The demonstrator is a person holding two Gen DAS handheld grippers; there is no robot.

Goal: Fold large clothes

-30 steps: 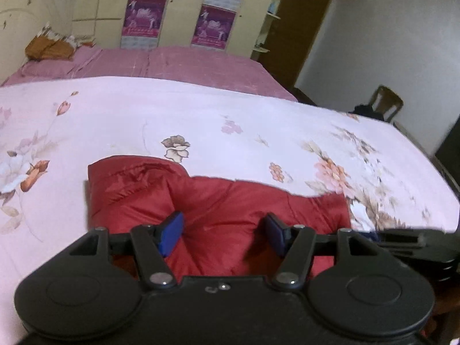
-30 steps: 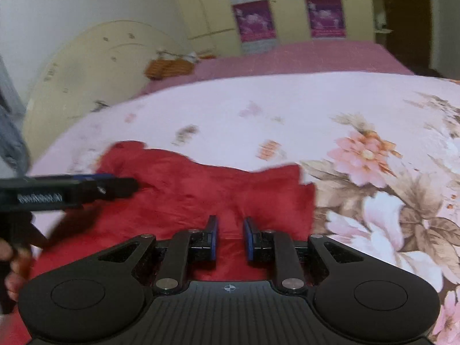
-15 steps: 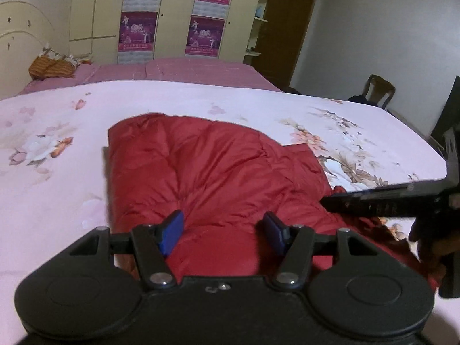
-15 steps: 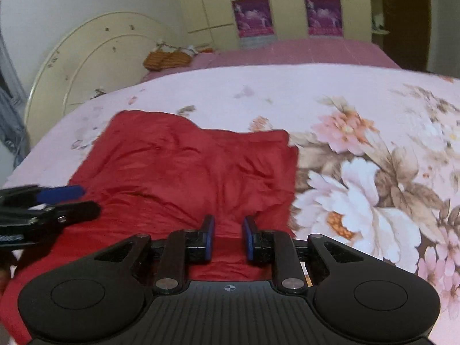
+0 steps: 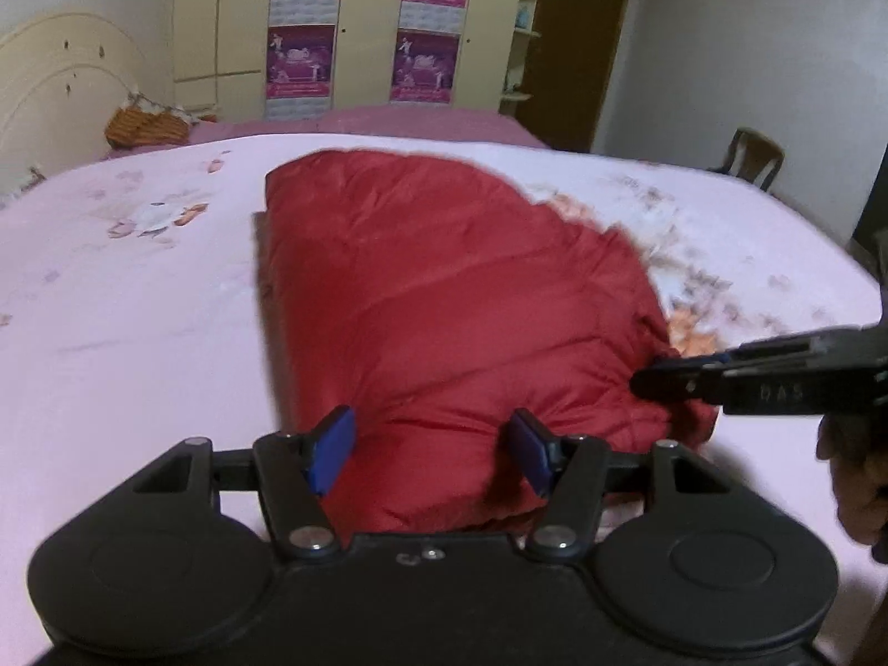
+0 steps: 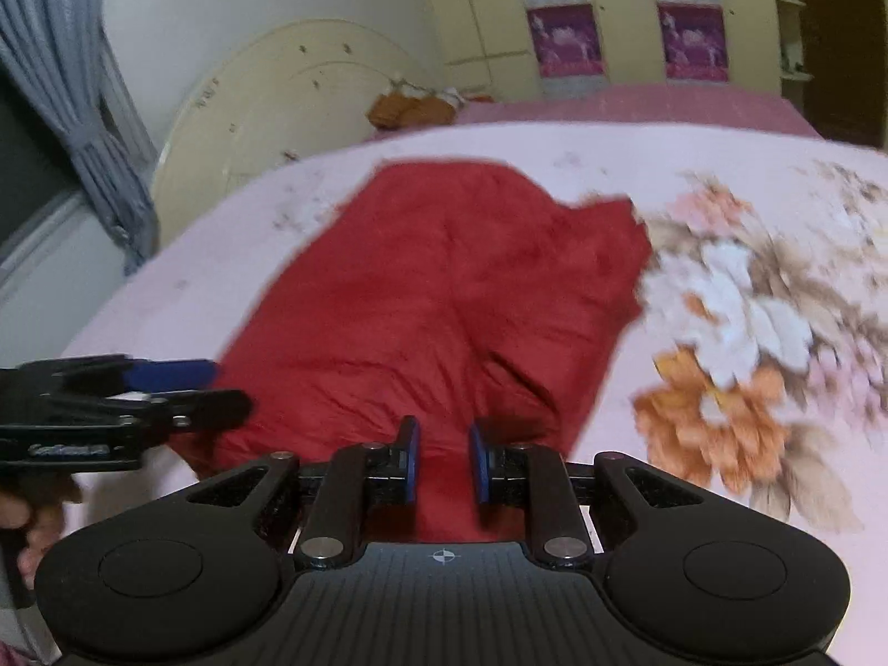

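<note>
A red puffy jacket (image 5: 455, 299) lies folded on a pink floral bedspread (image 5: 139, 305); it also shows in the right wrist view (image 6: 444, 288). My left gripper (image 5: 430, 455) is open, its blue pads either side of the jacket's near edge. My right gripper (image 6: 442, 463) has its pads a narrow gap apart, with red fabric showing between them at the jacket's near right edge. The right gripper shows from the side in the left wrist view (image 5: 660, 380), and the left gripper in the right wrist view (image 6: 222, 388).
A cream headboard (image 6: 288, 105) and an orange bundle (image 5: 147, 125) are at the far end of the bed. Wardrobe doors with purple posters (image 5: 302, 64) stand behind. A wooden chair (image 5: 755, 158) is at the right. A grey curtain (image 6: 72, 83) hangs at the left.
Both grippers have drawn back towards the near edge of the jacket, so more of it shows ahead. The left stays open; the right pads stay a narrow gap apart.
</note>
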